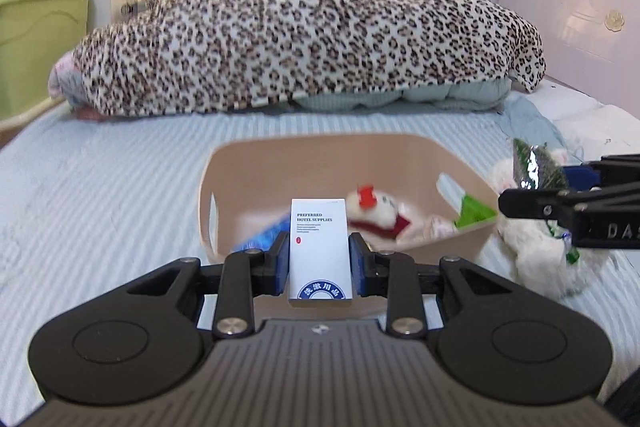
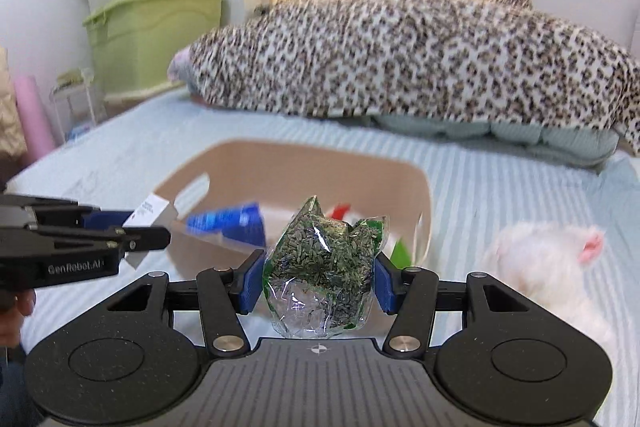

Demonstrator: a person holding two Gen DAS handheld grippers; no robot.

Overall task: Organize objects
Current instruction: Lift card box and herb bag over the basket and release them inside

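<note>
From the left wrist, the left gripper (image 1: 320, 259) clamps a white box (image 1: 320, 251) upright between its pads, just short of the tan basket (image 1: 224, 163) on the bed (image 1: 100, 195), which already holds a small plush toy (image 1: 376, 211).

From the right wrist, the right gripper (image 2: 318, 281) squeezes a clear bag of green leaves (image 2: 322, 271) before the same basket. A white plush (image 2: 536, 267) lies beside it.

Both items seem mid-carry; next, each should pass over the rim before letting go.

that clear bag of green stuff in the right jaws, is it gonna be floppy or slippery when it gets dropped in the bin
Probably floppy: the clear bag bulges and creases between the jaws. Its glossy film looks slippery. Loose dried bits suggest it is light and would slump in the beige bin.
</note>
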